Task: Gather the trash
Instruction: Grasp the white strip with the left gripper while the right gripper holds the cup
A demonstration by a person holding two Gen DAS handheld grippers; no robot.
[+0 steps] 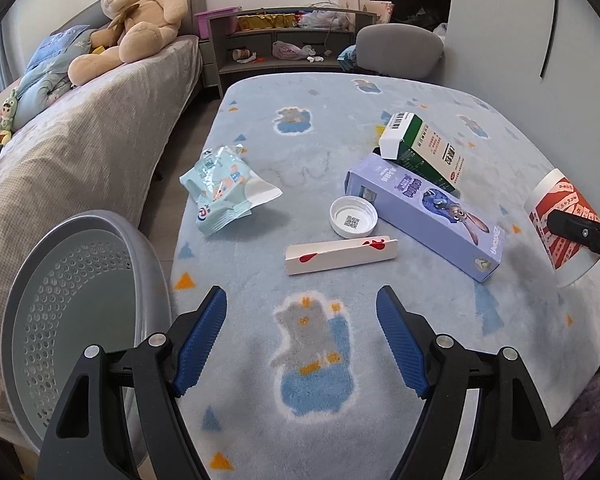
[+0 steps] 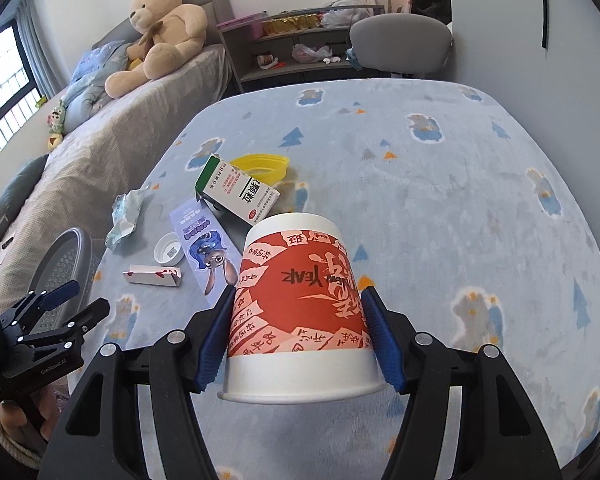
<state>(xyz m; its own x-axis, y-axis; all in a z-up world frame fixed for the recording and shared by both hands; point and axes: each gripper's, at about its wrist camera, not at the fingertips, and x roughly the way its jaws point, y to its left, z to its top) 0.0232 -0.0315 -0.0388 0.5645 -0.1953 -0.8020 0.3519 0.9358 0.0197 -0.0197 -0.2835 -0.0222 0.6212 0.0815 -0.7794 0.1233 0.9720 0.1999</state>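
Observation:
My right gripper (image 2: pixel 298 300) is shut on a red and white paper cup (image 2: pixel 296 304), held upside down above the table; the cup also shows in the left wrist view (image 1: pixel 560 224). My left gripper (image 1: pixel 302 300) is open and empty over the blue blanket. Ahead of it lie a small white folded box (image 1: pixel 340 258), a white lid (image 1: pixel 353 217), a purple rabbit box (image 1: pixel 424 210), a green and white box (image 1: pixel 424 146) and a crumpled blue wrapper (image 1: pixel 226 190). A yellow lid (image 2: pixel 262 166) lies behind the green box.
A grey perforated bin (image 1: pixel 80 312) stands at the table's left edge, beside my left gripper. A bed with a teddy bear (image 1: pixel 136 16) runs along the left. A grey chair (image 1: pixel 398 50) and shelf (image 1: pixel 284 40) stand behind the table.

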